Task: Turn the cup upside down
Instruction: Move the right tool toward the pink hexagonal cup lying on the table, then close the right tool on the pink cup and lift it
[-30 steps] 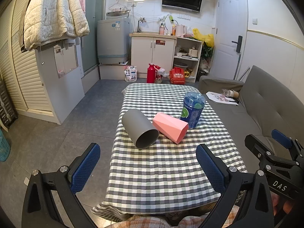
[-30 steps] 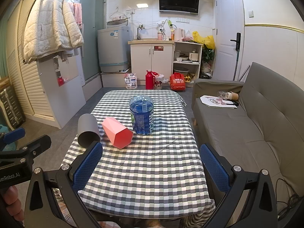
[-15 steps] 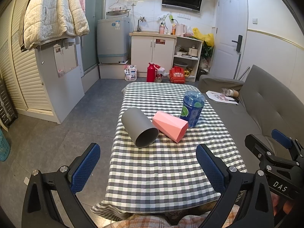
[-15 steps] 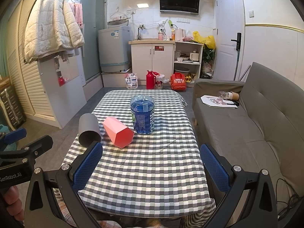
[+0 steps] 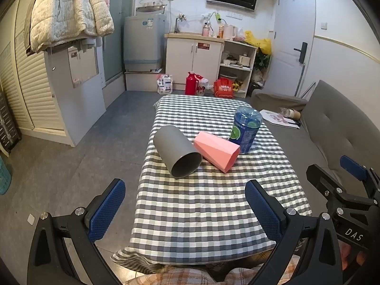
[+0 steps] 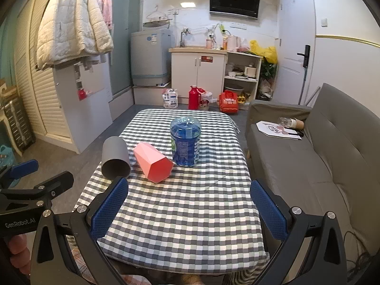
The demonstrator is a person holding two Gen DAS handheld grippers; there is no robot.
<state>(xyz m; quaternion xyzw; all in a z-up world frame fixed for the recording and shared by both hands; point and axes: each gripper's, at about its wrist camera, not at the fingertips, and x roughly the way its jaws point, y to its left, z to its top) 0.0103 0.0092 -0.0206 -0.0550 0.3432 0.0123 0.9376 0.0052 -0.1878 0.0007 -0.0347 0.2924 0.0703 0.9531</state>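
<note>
A grey cup [image 5: 177, 152] lies on its side on the checked tablecloth [image 5: 201, 209], mouth toward me; it also shows in the right wrist view [image 6: 115, 158]. A pink faceted cup [image 5: 216, 147] lies on its side beside it, on its right, seen too in the right wrist view [image 6: 153, 162]. My left gripper [image 5: 185, 209] is open and empty, held back near the table's front edge. My right gripper [image 6: 190, 207] is open and empty over the near part of the table. The right gripper also shows at the right of the left wrist view [image 5: 342, 185].
A blue upright bottle [image 6: 185, 141] stands just behind the pink cup. A grey sofa [image 6: 320, 166] runs along the table's right side. Floor drops off at the table's left edge. Cabinets, a washing machine and a red flask [image 6: 193, 97] stand at the far end.
Both grippers have barely moved; the view has shifted only slightly. The cups and bottle lie as before.
</note>
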